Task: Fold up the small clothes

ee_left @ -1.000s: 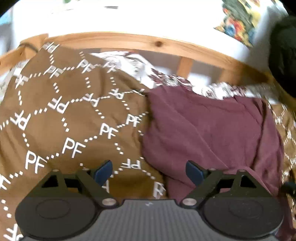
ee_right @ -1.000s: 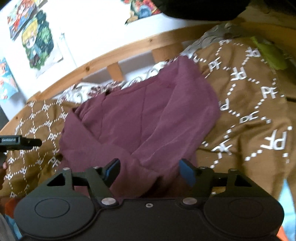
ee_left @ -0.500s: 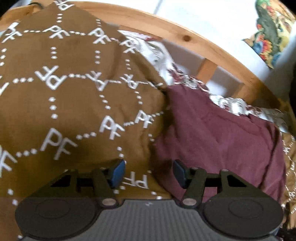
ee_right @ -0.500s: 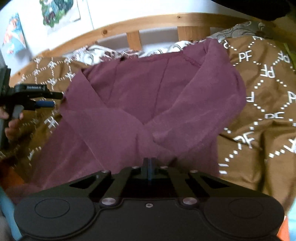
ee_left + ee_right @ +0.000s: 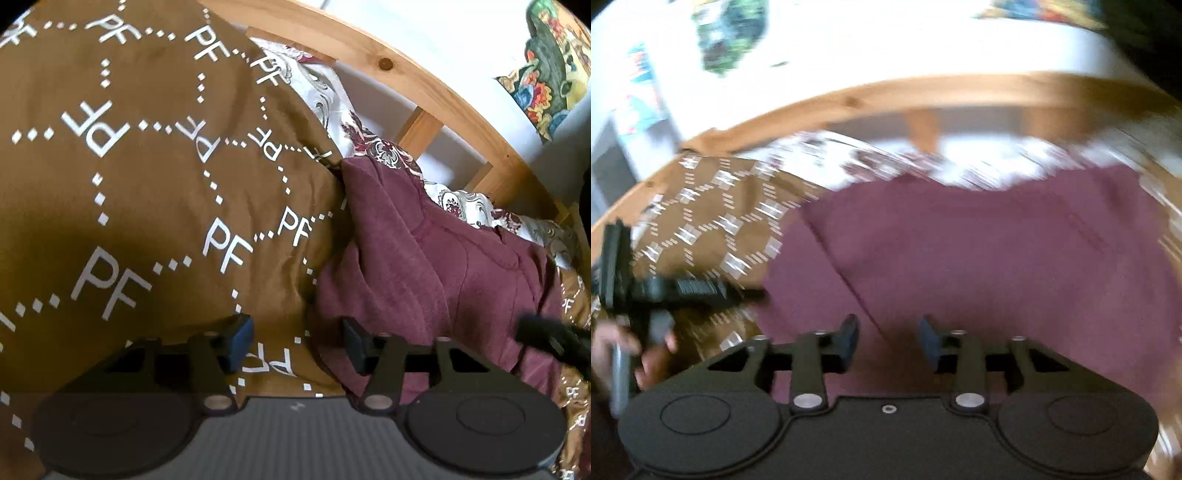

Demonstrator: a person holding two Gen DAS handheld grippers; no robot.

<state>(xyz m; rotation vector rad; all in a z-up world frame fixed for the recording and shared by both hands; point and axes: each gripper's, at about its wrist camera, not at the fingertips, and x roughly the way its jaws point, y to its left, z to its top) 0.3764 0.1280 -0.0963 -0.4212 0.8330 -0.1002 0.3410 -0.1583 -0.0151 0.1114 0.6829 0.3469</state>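
- While the left wrist view looks down over the bed, the left gripper hangs low above the brown blanket, right at the near left edge of the maroon garment. Its jaws stand apart and are closing; the left blue pad is over bare blanket, the right one sits at the garment's hem, and nothing is pinched between them yet.
- From that view the garment lies bunched along the blanket's right side, its far end reaching the patterned sheet beneath the wooden bed rail. A dark tip of the right gripper pokes in over the cloth's right side.
- I'd judge this a re-gripping step partway through the fold: the left claw looks set to take the near edge, which calls for sliding slightly right so both pads straddle the cloth before it shuts.
- Seen from the right wrist view, badly smeared by motion, the right gripper hovers tilted down over the near middle of the garment, jaws parted and opening, with nothing clamped.
- At that view's left, the left gripper lies across the blanket with its tip at the garment's left edge, a hand wrapped around its handle.
- Next, the right claw needs its own hold, probably on the opposite edge.
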